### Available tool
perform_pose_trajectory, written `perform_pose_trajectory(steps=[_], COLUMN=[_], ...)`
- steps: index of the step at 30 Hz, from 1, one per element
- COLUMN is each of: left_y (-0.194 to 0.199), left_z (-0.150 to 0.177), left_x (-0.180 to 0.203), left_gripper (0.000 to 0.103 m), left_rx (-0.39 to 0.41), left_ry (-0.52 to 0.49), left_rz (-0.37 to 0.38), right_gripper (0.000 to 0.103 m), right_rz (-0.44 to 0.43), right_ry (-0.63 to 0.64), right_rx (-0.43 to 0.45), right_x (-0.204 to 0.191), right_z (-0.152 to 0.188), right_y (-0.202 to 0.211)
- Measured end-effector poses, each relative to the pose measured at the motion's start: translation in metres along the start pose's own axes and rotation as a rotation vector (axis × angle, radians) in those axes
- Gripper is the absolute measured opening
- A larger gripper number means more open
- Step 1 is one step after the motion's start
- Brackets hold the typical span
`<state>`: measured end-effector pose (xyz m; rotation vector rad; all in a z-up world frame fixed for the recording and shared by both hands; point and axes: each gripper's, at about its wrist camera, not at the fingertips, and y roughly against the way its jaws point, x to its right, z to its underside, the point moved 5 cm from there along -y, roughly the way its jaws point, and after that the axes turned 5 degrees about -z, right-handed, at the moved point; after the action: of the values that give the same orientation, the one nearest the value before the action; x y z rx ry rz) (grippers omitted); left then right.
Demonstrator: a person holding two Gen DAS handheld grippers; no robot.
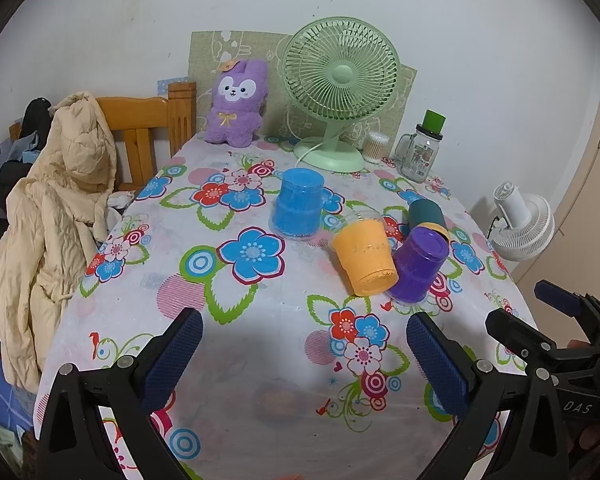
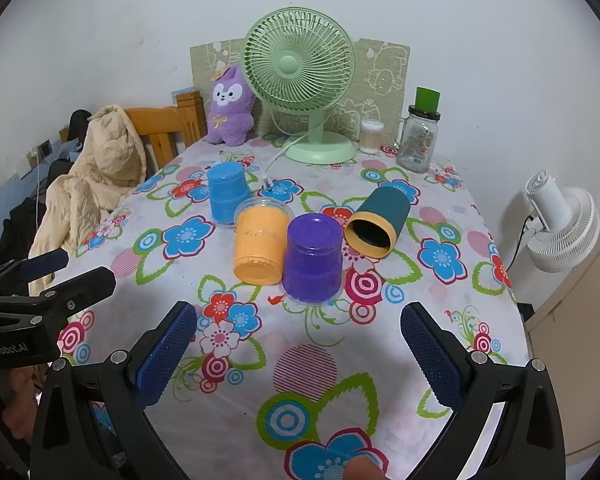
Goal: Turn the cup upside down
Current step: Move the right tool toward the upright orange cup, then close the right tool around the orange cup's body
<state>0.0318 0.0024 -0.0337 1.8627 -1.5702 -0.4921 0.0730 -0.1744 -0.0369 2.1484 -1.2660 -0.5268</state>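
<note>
Several cups sit mid-table on the floral tablecloth. A blue cup point(image 1: 299, 203) point(image 2: 228, 193) stands upside down. A purple cup point(image 1: 418, 263) point(image 2: 313, 258) stands upside down. An orange cup point(image 1: 365, 255) point(image 2: 260, 240) lies on its side between them, base toward me. A dark teal cup with a yellow rim point(image 1: 426, 212) point(image 2: 378, 222) lies on its side behind the purple one, its mouth facing the right wrist camera. My left gripper point(image 1: 304, 356) is open and empty, short of the cups. My right gripper point(image 2: 300, 352) is open and empty, just in front of the purple cup.
A green desk fan point(image 1: 338, 92) point(image 2: 300, 80), a purple plush toy point(image 1: 236, 104), a glass jar with green lid point(image 1: 422, 148) point(image 2: 418, 136) and a swab container point(image 2: 370, 136) stand at the table's far edge. A chair with a beige coat point(image 1: 56, 208) is left; a white fan point(image 2: 560, 224) right.
</note>
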Motion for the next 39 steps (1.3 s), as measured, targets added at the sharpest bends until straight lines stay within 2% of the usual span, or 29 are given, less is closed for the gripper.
perform_pose_trajectory(steps=[27, 39], left_y=[-0.005, -0.013], left_z=[0.002, 0.006], left_x=[-0.001, -0.01], left_gripper=[0.103, 0.103], left_rx=[-0.008, -0.029], left_ry=[0.006, 0.025], left_rz=[0.0, 0.005], right_gripper=[0.103, 0.103], right_rz=[-0.001, -0.004], right_ry=[0.008, 0.019], right_rx=[-0.01, -0.043], right_x=[-0.004, -0.01], right_z=[-0.001, 0.001], right_y=[-0.002, -0.017])
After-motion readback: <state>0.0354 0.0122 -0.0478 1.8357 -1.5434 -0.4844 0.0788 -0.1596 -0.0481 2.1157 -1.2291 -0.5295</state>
